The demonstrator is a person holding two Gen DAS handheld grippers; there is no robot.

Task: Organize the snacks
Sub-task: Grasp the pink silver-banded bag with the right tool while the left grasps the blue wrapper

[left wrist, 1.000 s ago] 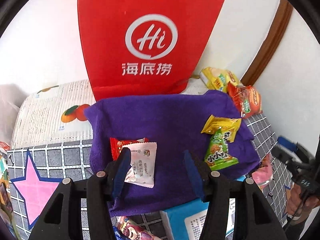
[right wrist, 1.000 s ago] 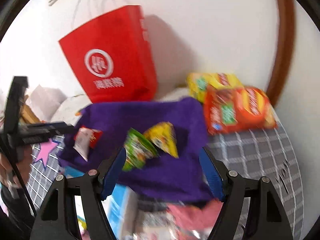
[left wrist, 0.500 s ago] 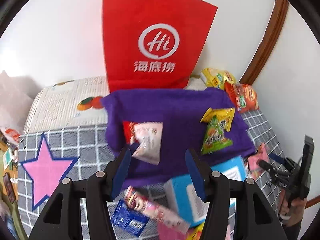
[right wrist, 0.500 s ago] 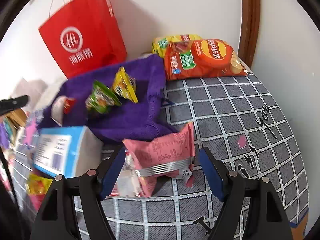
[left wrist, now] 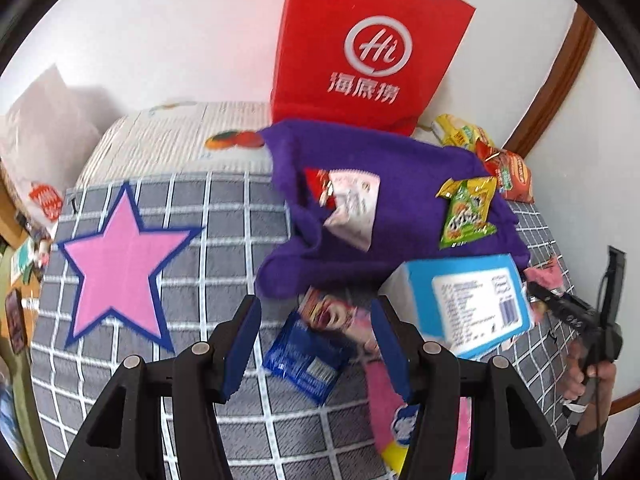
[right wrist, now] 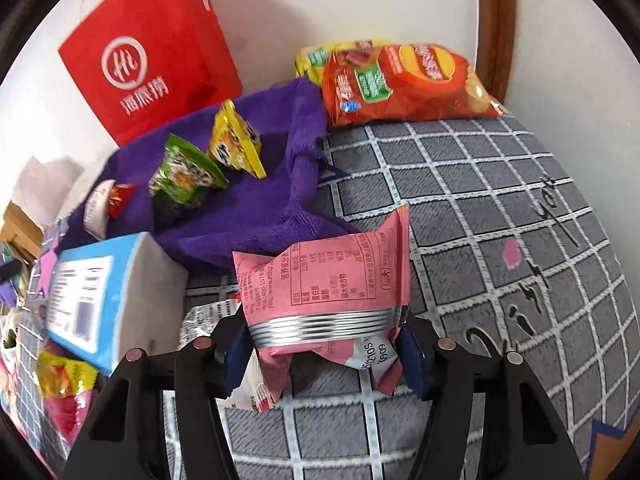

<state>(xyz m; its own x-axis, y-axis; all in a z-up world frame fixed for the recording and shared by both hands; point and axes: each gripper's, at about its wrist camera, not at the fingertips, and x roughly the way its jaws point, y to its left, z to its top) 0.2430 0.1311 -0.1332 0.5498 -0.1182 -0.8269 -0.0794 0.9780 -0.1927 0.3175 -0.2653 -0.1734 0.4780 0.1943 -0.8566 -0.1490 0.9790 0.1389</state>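
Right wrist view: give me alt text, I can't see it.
The right gripper straddles a pink snack packet on a grey checked cloth. Behind lie a purple towel holding small packets, an orange chip bag and a red paper bag; a blue box sits left.

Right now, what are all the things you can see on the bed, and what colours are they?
red paper bag: 1, red, standing against the wall.
purple towel: 1, purple, below the bag.
white-and-red packet: 1, on the towel, left part.
green packet: 1, green, on the towel.
yellow packet: 1, yellow, beside the green one.
chip bags: 2, orange and yellow, by the wall.
blue box: 1, blue and white, in front of the towel.
dark blue packet: 1, on the grey grid blanket.
pink packet: 1, pink.
left hand-held gripper: open.
right hand-held gripper: around the pink packet.
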